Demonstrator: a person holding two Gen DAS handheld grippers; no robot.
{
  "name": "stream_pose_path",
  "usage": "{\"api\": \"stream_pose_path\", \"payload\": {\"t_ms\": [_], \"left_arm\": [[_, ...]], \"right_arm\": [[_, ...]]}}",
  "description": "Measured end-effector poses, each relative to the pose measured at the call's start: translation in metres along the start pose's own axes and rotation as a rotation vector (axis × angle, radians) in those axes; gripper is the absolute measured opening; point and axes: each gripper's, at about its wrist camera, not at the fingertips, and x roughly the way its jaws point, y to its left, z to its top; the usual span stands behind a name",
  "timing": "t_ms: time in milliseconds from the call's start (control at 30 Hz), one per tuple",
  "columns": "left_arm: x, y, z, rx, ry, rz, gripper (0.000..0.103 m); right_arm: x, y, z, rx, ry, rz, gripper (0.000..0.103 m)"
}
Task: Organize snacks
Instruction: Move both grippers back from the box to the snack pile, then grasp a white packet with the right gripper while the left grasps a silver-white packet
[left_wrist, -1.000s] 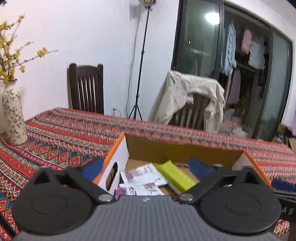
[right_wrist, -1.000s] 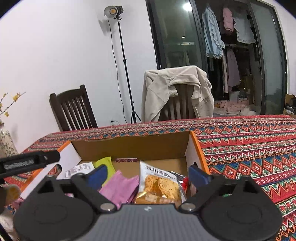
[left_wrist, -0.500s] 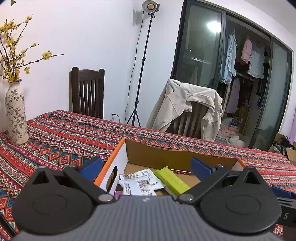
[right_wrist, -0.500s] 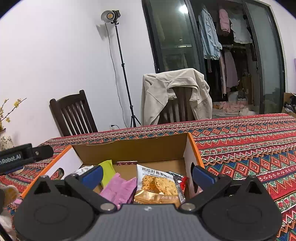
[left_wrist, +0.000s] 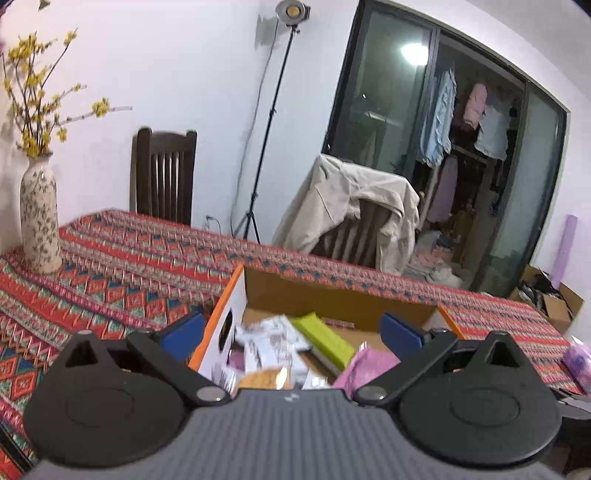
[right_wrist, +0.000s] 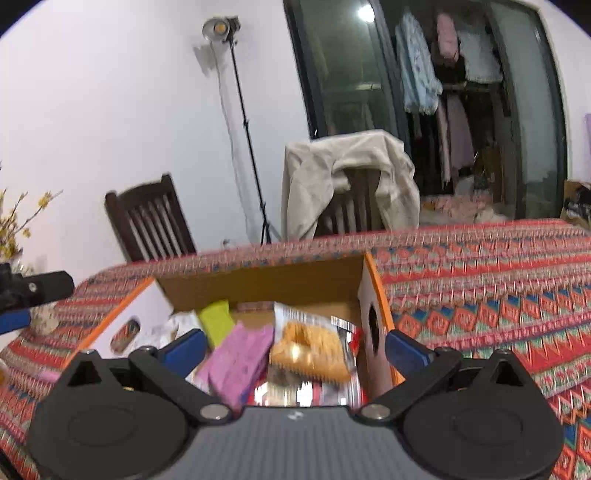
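Inside the box, green bar lies lengthwise toward its far wall

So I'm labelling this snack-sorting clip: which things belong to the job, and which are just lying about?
Job:
cardboard box
green packet
purple packet
biscuit packet
white packets
left gripper, open
right gripper, open

Lying about:
vase
wooden chair
jacket
light stand

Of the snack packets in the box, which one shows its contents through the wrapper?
The biscuit packet, beside the pink packet: golden biscuits show through it, while the pink and green packet are opaque.
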Motion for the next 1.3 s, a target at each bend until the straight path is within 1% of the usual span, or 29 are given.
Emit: {"api": "stream_pose_path", "payload": {"t_ms": [167,400,533,667,900,1167,1300], "left_arm": [[-0.017,0.017,-0.019,0.018,0.031,0.007,0.103],[-0.045,0.042,-0.040,0.017,0.035,0.026,0.103],[-0.054,0.057,-0.054,0.004,0.055,0.032,0.103],[-0.064,0.072,-0.062,-0.007,0.068,0.057,0.103],[-0.077,0.095,-0.069,-0.027,0.071,0.089,0.103],[-0.076,0.111,-0.074,-0.054,0.092,0.098,0.103],[-0.077,0.115,-0.077,-0.063,0.096,0.100,0.103]], "right_arm": [[-0.015,-0.002,-0.017,0.000,0.057,0.003,0.103],[-0.038,0.011,-0.035,-0.040,0.053,-0.005,0.103],[-0.043,0.017,-0.045,-0.045,0.057,-0.020,0.103],[-0.046,0.019,-0.059,-0.037,0.103,0.013,0.103],[-0.044,0.019,-0.077,-0.040,0.166,0.001,0.103],[-0.034,0.051,-0.077,-0.117,0.207,0.021,0.103],[-0.021,0.078,-0.079,-0.176,0.245,0.031,0.103]]}}
